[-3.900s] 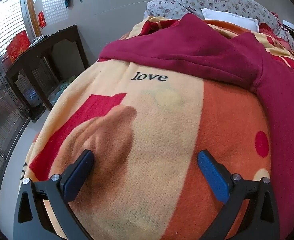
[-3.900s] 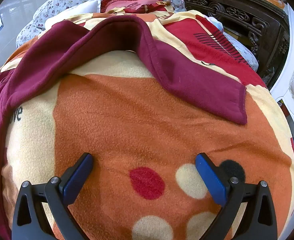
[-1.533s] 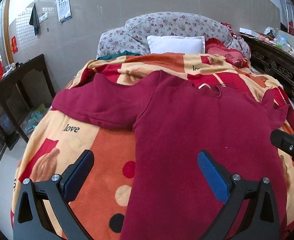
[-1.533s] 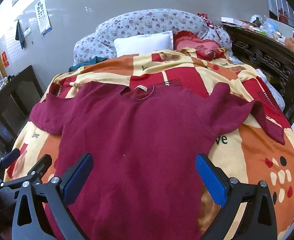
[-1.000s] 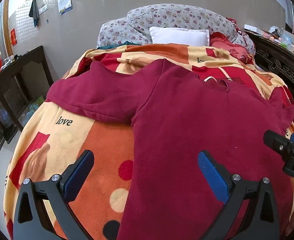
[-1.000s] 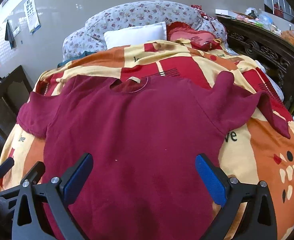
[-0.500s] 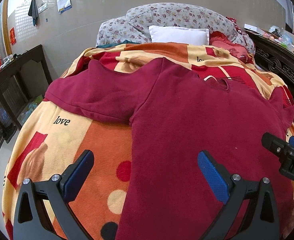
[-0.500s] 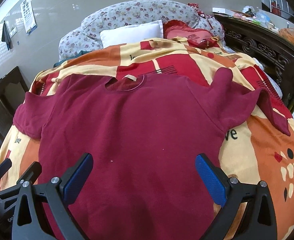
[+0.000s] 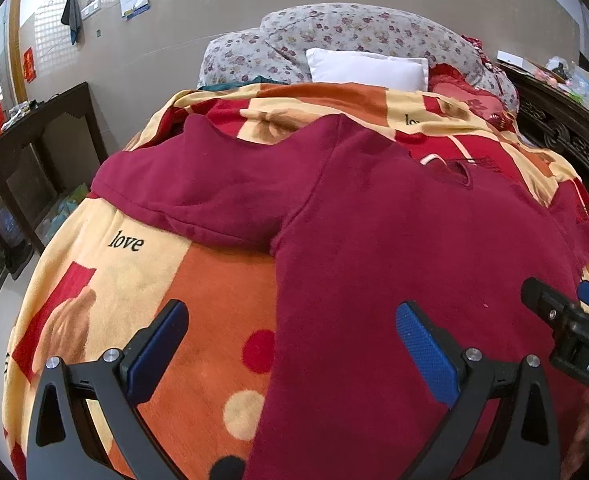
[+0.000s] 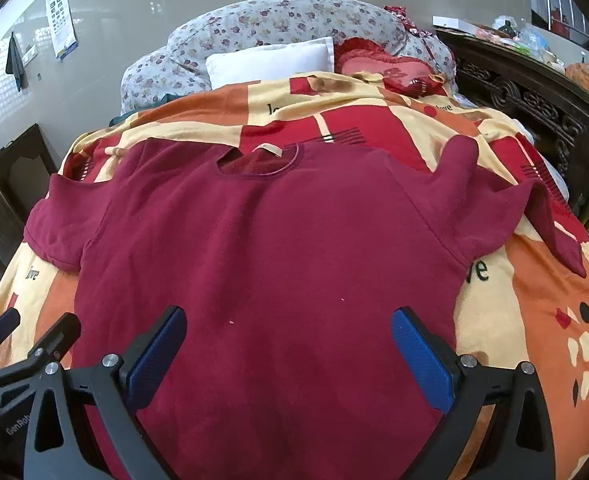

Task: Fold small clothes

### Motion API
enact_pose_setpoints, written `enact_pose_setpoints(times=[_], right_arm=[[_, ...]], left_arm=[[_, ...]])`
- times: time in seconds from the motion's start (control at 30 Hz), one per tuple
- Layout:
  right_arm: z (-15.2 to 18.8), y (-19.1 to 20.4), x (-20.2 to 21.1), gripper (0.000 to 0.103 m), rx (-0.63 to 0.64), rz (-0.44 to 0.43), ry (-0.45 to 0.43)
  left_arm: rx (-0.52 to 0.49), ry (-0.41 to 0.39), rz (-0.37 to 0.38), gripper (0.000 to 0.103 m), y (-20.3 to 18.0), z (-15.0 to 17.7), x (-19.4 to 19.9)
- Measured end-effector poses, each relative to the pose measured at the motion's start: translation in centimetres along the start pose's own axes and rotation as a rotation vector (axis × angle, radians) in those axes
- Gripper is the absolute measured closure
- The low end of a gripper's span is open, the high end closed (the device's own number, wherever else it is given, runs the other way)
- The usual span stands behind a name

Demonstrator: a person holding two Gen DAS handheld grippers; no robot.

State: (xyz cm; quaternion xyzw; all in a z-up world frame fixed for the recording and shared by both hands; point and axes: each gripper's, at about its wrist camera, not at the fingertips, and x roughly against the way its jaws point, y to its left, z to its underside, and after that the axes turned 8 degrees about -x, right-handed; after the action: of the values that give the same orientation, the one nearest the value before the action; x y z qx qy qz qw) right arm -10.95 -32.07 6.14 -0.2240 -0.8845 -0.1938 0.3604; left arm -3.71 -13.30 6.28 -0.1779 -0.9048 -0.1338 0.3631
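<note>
A dark red short-sleeved T-shirt (image 10: 278,248) lies spread flat, front up, on an orange, red and yellow blanket (image 10: 534,320), its collar (image 10: 260,160) toward the pillows. My right gripper (image 10: 288,344) is open and empty above the shirt's lower middle. My left gripper (image 9: 290,344) is open and empty over the shirt's left edge (image 9: 394,260), near its left sleeve (image 9: 214,192). The right gripper shows at the right edge of the left wrist view (image 9: 566,320), and the left gripper at the lower left of the right wrist view (image 10: 26,344).
A white pillow (image 10: 270,60) and floral bedding (image 10: 278,20) lie at the bed's head. A red cushion (image 10: 378,68) sits beside them. A dark carved wooden frame (image 10: 534,112) runs along the right. A dark wooden shelf (image 9: 26,152) stands to the left.
Both grippers pulled back from close above the blanket to a view of the whole shirt. Over the last second they have shifted only slightly; the shirt lies unmoved.
</note>
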Motion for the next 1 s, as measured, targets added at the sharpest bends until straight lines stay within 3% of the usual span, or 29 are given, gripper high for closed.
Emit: enact_pose_setpoints(times=[0.37, 0.57, 0.8, 1.0], right_arm=[[-0.4, 2.5, -1.9, 0.000, 0.030, 0.003, 0.017], [-0.3, 3.8, -2.8, 0.000, 0.032, -0.032, 0.037], [-0.4, 5.3, -2.5, 0.000, 0.078, -0.092, 0.010], [-0.3, 5.2, -2.9, 0.003, 0.058, -0.136, 0.018]], left_arm=[[0.007, 0.010, -0.006, 0.000, 1.2, -0.8, -1.1], [0.049, 0.023, -0.019, 0.000, 4.0, -1.5, -2.0], [0.158, 0.027, -0.054, 0.000, 11.6, -3.3, -4.0], [0.397, 0.064, -0.059, 0.002, 21.5, -4.2, -8.4]])
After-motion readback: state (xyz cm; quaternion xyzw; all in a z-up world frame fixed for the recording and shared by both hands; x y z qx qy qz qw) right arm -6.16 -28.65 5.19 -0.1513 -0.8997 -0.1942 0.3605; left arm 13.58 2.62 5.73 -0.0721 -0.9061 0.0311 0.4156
